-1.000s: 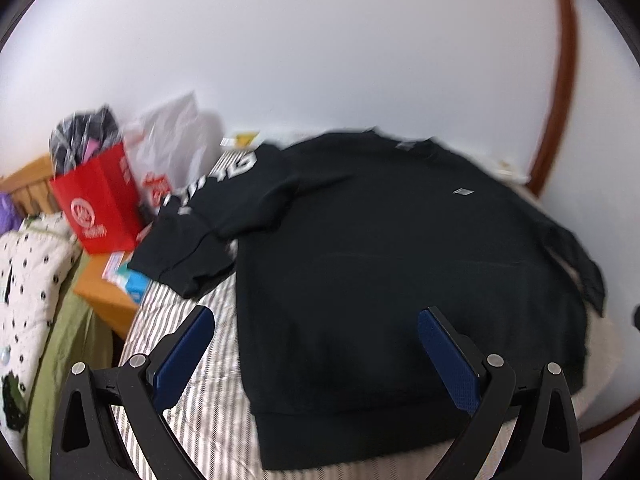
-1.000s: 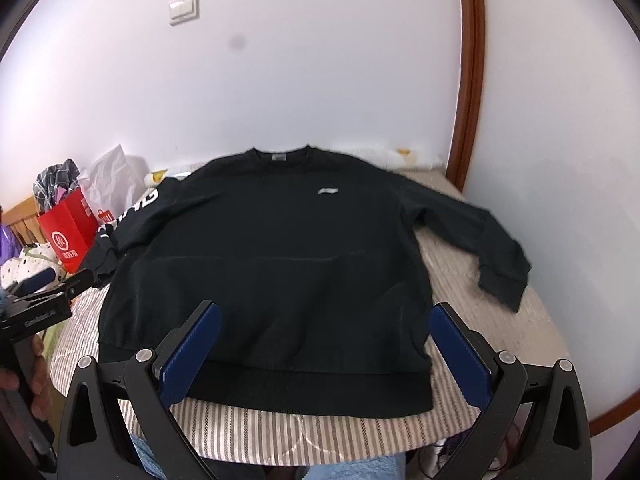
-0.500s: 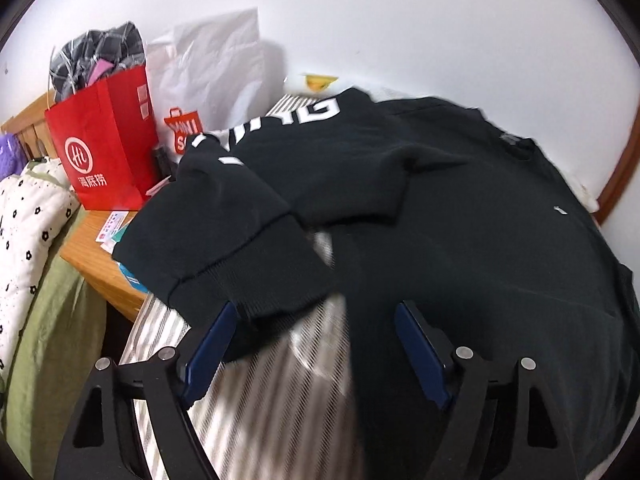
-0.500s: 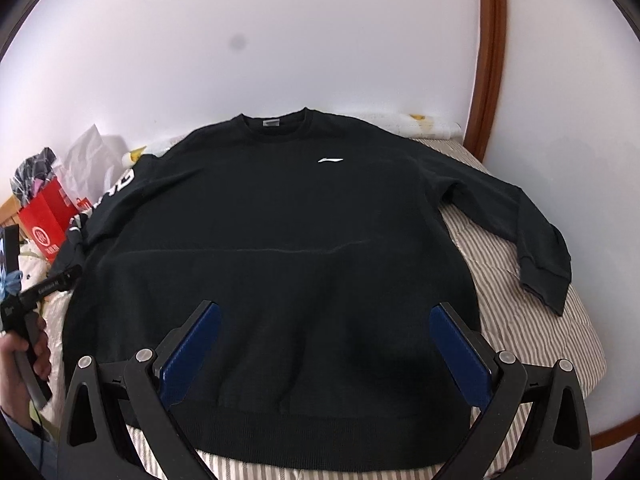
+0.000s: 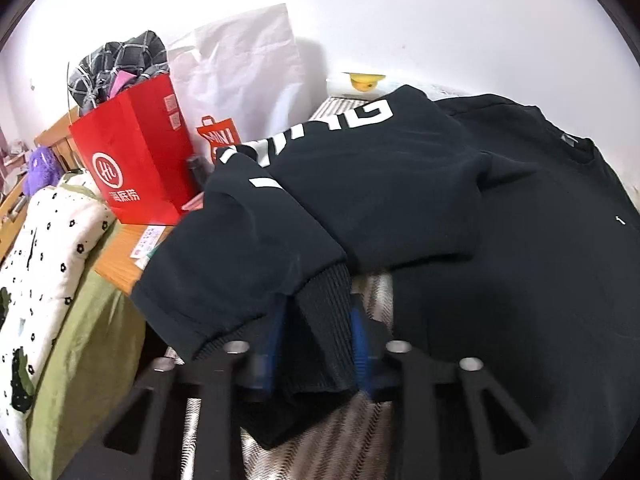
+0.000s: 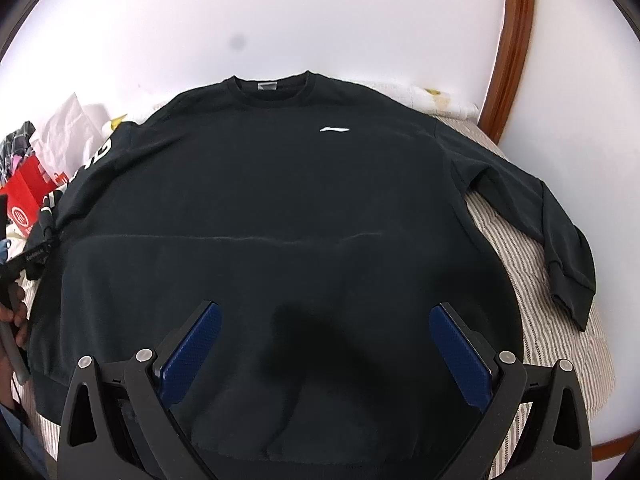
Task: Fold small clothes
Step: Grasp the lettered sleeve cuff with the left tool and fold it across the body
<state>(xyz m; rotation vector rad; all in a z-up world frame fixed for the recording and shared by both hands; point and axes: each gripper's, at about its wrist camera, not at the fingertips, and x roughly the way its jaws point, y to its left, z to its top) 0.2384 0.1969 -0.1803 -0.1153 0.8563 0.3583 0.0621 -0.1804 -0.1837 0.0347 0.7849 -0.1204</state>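
A black sweatshirt (image 6: 280,208) lies flat, front up, on a striped bed (image 6: 516,264), collar toward the wall. Its left sleeve (image 5: 360,184) has white letters and lies bunched at the bed's left side. My left gripper (image 5: 316,336) is shut on the ribbed cuff (image 5: 324,316) of that sleeve. My right gripper (image 6: 324,344) is open and empty, just above the sweatshirt's lower body. The right sleeve (image 6: 560,240) lies spread out to the right. The left gripper shows at the left edge of the right wrist view (image 6: 40,236).
A red paper bag (image 5: 136,164) and a white bag (image 5: 244,80) stand on a wooden bedside table (image 5: 120,256) left of the bed. A dotted quilt (image 5: 44,256) lies further left. A white wall and a brown door frame (image 6: 512,40) stand behind the bed.
My left gripper swung left to the left sleeve, moved in and shut on its cuff. My right gripper moved forward and lower over the sweatshirt, still open.
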